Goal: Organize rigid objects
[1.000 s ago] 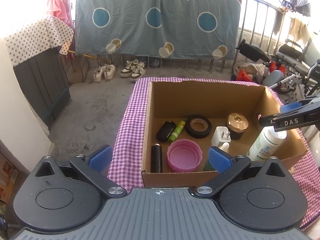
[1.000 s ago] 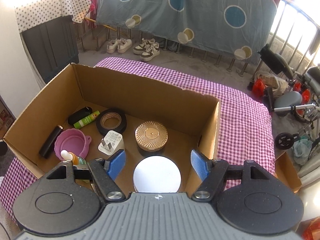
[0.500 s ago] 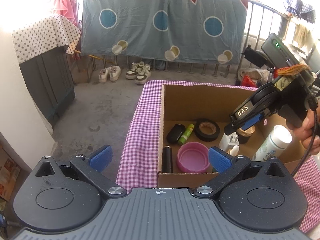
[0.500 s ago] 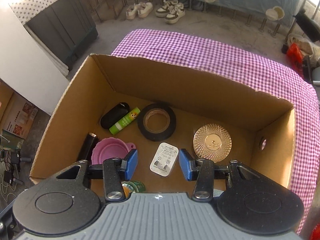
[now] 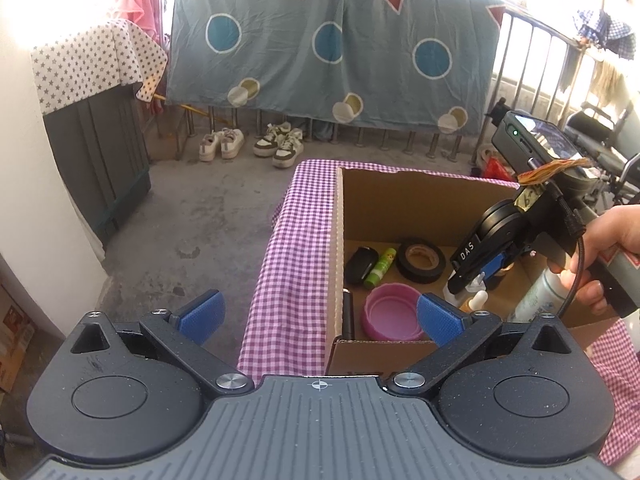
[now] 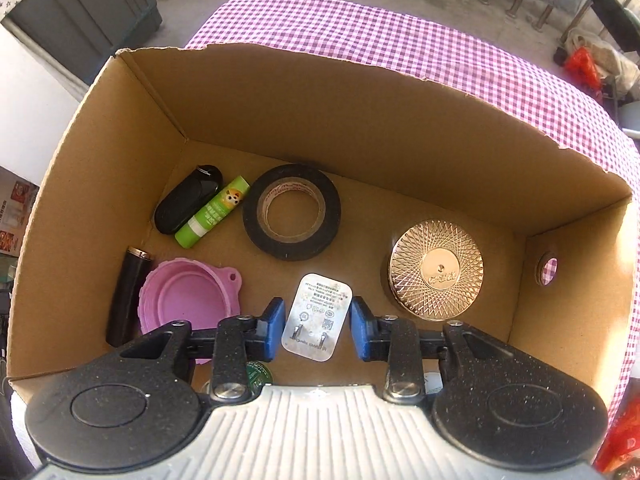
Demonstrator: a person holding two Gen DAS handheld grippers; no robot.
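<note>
Charger [image 6: 317, 322] between closing right gripper [image 6: 317, 330] pads, gaps either side; pointed steeply down into cardboard box [image 6: 120, 128]. Left gripper [image 5: 318, 316] spread wide, empty, above checkered cloth [image 5: 292, 264].

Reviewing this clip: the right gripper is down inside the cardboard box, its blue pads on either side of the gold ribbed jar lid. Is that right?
Not quite. The right gripper is down inside the cardboard box, jaws closing, but its blue pads flank the white wall charger plug, not the gold ribbed jar lid, which sits off to the right. The right wrist view shows it.
</note>
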